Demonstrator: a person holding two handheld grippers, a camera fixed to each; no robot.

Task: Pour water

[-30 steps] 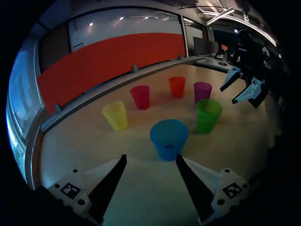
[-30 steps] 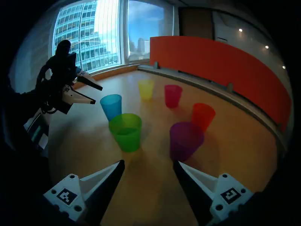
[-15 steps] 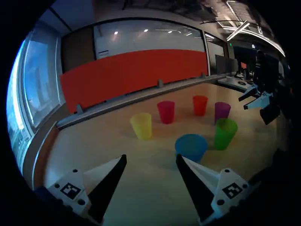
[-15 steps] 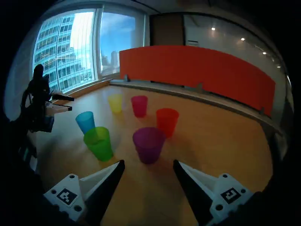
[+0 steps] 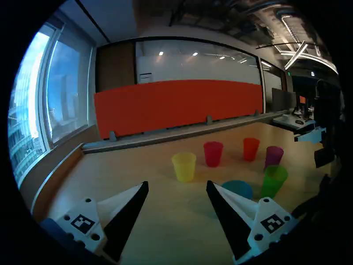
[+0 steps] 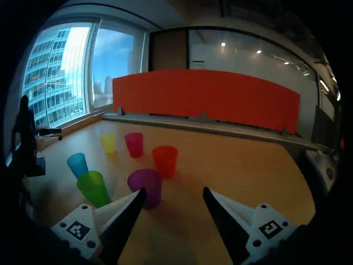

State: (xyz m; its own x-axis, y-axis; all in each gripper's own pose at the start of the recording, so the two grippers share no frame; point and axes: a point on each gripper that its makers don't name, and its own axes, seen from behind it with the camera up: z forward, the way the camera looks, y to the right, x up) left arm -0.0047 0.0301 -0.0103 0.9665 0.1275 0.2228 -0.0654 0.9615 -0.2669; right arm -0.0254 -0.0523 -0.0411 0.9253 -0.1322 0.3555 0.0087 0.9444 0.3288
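Facing open counter [image 5: 132, 172], the left gripper [image 5: 176, 182] gapes empty, blue cup [image 5: 240, 187] beside its right finger. The right gripper [image 6: 174, 189] gapes too, purple cup [image 6: 148, 181] beside its left finger.

An orange partition [image 5: 176, 104] edges the pale wood surface [image 5: 132, 176] beside tall windows [image 6: 57, 75], possibly desks [image 5: 289, 121] beyond.

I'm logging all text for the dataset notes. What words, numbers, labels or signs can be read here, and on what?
No words or numbers can be read.
On the jaws, the markers: black-and-white square patterns, no letters.
Above the orange panel, the wall sheet: too small to read.
On the cups: no print visible.
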